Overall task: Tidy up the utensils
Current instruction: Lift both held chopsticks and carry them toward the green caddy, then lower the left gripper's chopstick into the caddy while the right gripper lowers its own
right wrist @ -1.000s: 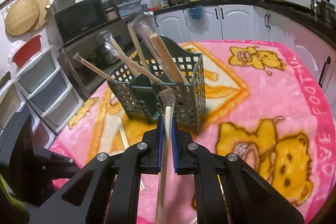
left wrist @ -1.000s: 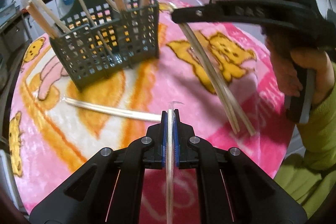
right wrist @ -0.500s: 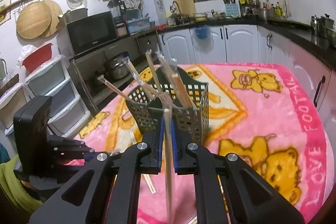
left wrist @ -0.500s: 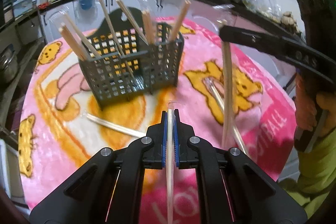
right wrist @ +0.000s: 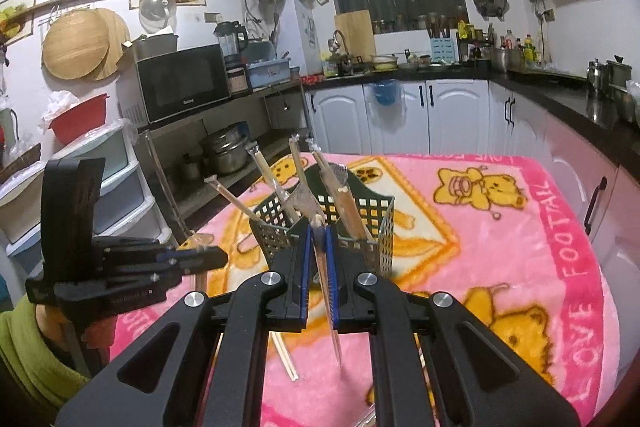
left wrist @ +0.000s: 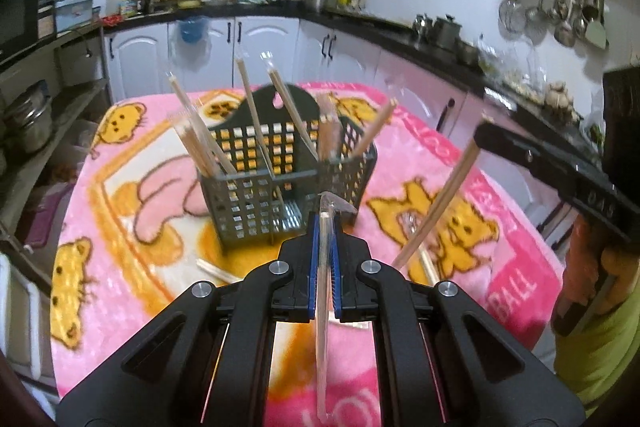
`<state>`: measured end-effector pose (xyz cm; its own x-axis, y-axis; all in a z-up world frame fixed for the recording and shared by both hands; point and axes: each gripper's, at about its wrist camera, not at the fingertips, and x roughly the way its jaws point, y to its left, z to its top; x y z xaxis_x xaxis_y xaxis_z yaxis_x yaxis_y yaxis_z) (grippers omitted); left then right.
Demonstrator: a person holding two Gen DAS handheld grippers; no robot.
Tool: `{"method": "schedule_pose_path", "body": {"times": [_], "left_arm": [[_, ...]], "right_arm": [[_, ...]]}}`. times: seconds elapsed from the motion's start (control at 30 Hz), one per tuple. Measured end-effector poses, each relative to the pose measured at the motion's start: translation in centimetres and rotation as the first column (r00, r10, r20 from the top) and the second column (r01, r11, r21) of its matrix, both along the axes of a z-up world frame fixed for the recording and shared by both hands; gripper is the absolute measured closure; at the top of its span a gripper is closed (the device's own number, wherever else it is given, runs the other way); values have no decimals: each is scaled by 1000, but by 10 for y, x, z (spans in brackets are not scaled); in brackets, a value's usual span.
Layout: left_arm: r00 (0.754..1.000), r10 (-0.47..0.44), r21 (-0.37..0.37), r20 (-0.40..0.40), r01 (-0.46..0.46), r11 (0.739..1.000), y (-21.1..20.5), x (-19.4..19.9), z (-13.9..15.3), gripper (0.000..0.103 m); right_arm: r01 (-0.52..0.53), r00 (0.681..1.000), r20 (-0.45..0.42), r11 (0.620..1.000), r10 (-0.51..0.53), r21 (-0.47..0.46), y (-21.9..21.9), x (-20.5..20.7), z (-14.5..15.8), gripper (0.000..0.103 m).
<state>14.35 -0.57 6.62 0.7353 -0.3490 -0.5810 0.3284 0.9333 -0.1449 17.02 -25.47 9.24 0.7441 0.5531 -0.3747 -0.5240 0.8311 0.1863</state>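
Note:
A dark grey mesh utensil basket stands on the pink blanket and holds several wrapped chopstick pairs upright. It also shows in the right wrist view. My left gripper is shut on a wrapped chopstick pair, just in front of the basket. My right gripper is shut on another wrapped chopstick pair, lifted near the basket; that pair shows in the left wrist view tilted at the right. Loose pairs lie on the blanket.
The pink cartoon blanket covers a round table. White cabinets and a black counter run behind and to the right. Shelves with pots and plastic drawers stand left.
Both grippers have lifted and tipped up, so more of the kitchen shows. The right gripper's chopstick pair has swung from upright to tilted. Both stay shut on their pairs.

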Motion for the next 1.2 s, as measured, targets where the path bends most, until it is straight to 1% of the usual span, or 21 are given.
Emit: {"method": "schedule_pose_path", "body": {"times": [0.2, 0.43, 0.73, 0.87, 1.2], "left_arm": [[997, 30, -37, 68, -27, 999, 6, 1, 24, 100], [986, 54, -68, 157, -44, 997, 5, 2, 55, 100], [971, 60, -99, 233, -37, 994, 4, 3, 87, 100], [961, 68, -100, 268, -42, 994, 4, 4, 100, 100], [943, 89, -107, 319, -57, 993, 4, 18, 126, 100]], "right_arm": [[15, 999, 36, 1000, -15, 7, -4, -4, 9, 95], [37, 996, 80, 999, -38, 16, -11, -7, 22, 96], [61, 989, 134, 997, -66, 39, -20, -4, 43, 96], [76, 984, 160, 996, -83, 49, -24, 0, 53, 96], [89, 966, 237, 994, -101, 61, -25, 11, 87, 96]]}}
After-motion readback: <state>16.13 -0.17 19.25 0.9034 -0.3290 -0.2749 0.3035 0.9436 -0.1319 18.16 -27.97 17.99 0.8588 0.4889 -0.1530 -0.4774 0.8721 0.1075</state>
